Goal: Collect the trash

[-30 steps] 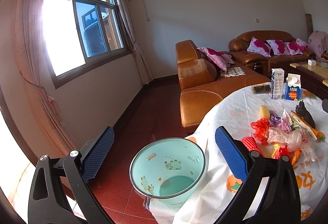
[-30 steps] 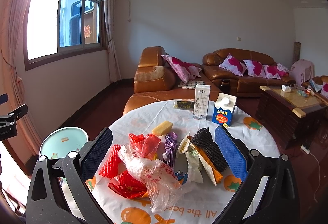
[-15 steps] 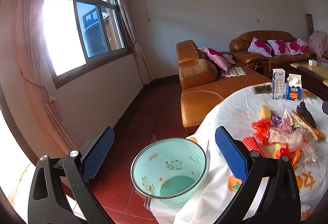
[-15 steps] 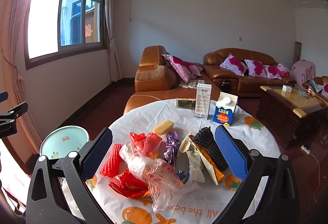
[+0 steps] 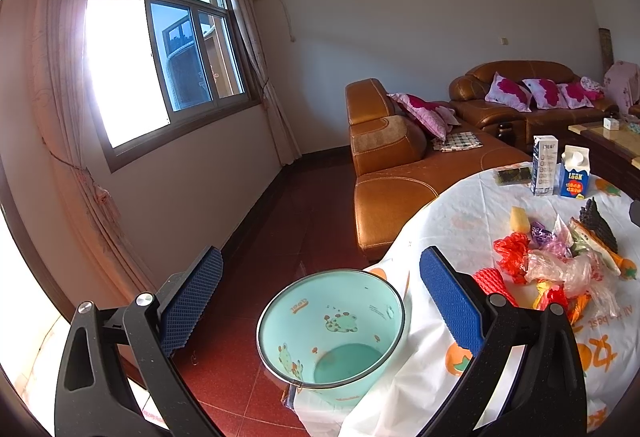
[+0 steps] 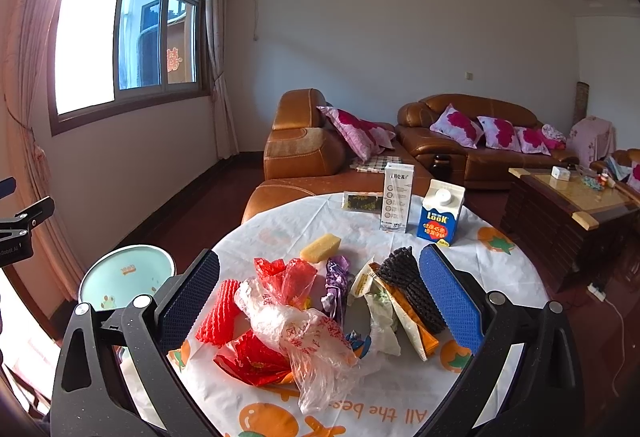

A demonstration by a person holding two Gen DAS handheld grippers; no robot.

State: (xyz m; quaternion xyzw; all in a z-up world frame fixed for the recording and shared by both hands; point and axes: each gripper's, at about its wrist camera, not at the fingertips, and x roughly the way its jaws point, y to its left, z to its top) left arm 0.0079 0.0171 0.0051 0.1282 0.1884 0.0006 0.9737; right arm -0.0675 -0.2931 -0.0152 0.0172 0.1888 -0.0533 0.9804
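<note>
trash heap on the surface, both tools spread and empty

trash pile (image 6: 316, 313) lies on the round surface (image 6: 512, 273), between the blue pads of the right tool (image 6: 320, 301), which is spread wide and holds nothing. clear plastic bag (image 6: 308, 341), red foam net (image 6: 220, 313), black foam net (image 6: 408, 289) and yellow sponge (image 6: 320, 247) lie close together. blue carton (image 6: 440, 213) and white carton (image 6: 397, 201) stand upright beyond the heap. left tool (image 5: 320, 301) is also wide apart and empty, above the mint bin (image 5: 332, 329), which stands on the red floor (image 5: 280, 229) just beside the surface's edge.
</note>
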